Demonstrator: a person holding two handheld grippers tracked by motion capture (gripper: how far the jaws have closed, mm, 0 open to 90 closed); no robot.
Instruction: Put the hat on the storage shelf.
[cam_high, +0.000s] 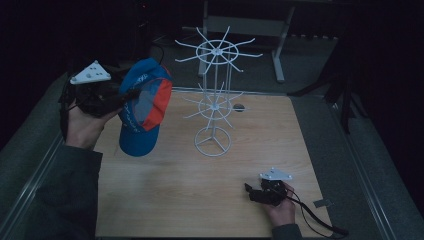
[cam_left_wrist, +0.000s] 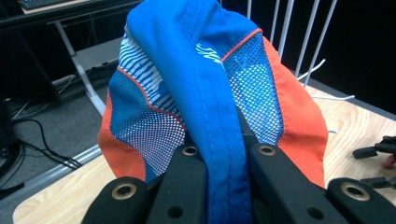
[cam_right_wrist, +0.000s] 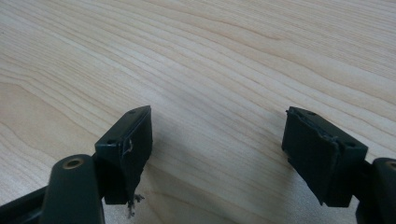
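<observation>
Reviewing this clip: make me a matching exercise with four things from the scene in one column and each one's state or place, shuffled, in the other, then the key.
Things:
1. baseball cap
2. left tongs
3. right tongs
4. white wire rack

States:
A. open, low over bare wood
B. held up off the table, left of the rack
C. standing upright on the table
D. shut on blue fabric

Pairs: 1-B, 2-D, 3-A, 4-C

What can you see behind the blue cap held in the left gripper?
Behind the blue cap, white rods of the wire stand rise above the wooden table. The cap covers the stand's lower part in the left gripper view.
</observation>
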